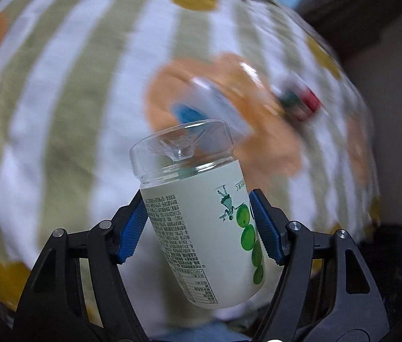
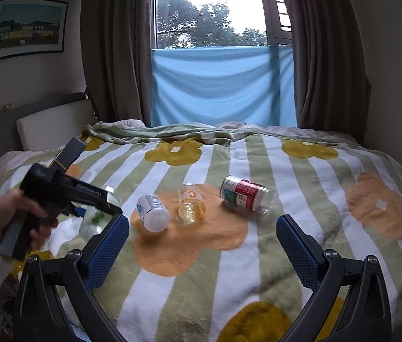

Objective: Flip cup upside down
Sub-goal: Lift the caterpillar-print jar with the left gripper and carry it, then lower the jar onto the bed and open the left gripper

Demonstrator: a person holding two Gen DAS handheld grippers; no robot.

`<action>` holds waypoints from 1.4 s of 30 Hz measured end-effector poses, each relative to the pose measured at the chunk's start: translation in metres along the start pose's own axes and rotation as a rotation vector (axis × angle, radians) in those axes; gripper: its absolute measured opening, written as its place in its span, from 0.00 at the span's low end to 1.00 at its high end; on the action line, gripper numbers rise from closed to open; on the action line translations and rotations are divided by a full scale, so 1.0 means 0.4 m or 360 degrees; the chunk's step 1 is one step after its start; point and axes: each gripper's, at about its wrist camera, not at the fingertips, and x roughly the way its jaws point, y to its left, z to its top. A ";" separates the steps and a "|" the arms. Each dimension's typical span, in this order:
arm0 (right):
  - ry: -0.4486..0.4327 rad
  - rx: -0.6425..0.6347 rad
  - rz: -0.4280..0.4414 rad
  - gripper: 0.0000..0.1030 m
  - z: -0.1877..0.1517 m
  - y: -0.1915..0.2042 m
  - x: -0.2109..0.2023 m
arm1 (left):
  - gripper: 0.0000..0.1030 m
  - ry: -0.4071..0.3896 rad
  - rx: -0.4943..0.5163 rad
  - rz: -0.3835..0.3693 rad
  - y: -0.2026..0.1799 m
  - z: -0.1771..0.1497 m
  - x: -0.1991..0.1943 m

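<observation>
My left gripper [image 1: 198,213] is shut on a glass cup with a pale green label and green fruit print [image 1: 201,216]. The cup is held in the air, tilted, its thick clear base pointing away from the camera; the print reads upside down. In the right wrist view the same cup [image 2: 98,216] shows partly behind the left gripper body [image 2: 67,196] at the left, low over the blanket. My right gripper [image 2: 202,236] is open and empty above the near part of the bed.
A striped, flowered blanket [image 2: 258,270] covers the bed. On it lie a white-and-blue cup [image 2: 153,212], a clear cup with orange print [image 2: 191,202] and a red-and-green labelled cup [image 2: 245,195]. A headboard stands at the left; curtains and a window are behind.
</observation>
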 end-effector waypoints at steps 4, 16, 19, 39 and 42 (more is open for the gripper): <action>-0.0003 0.0035 -0.0027 1.00 -0.002 -0.026 -0.033 | 0.66 0.0111 0.0184 0.0020 -0.131 -0.062 0.075; 0.0018 0.0066 -0.0111 1.00 -0.020 -0.109 -0.079 | 0.66 0.0297 0.0258 0.0134 -0.199 -0.093 0.235; 0.0030 0.0076 -0.0110 1.00 -0.026 -0.120 -0.073 | 0.70 0.0294 0.0286 0.0174 -0.208 -0.085 0.236; 0.0181 0.0040 0.0089 1.00 0.099 -0.138 -0.035 | 1.00 -0.0168 0.0393 0.0302 -0.221 -0.162 -0.016; 0.0463 0.0135 0.0385 1.00 0.174 -0.148 0.044 | 1.00 -0.0316 0.0335 0.0306 -0.199 -0.211 -0.086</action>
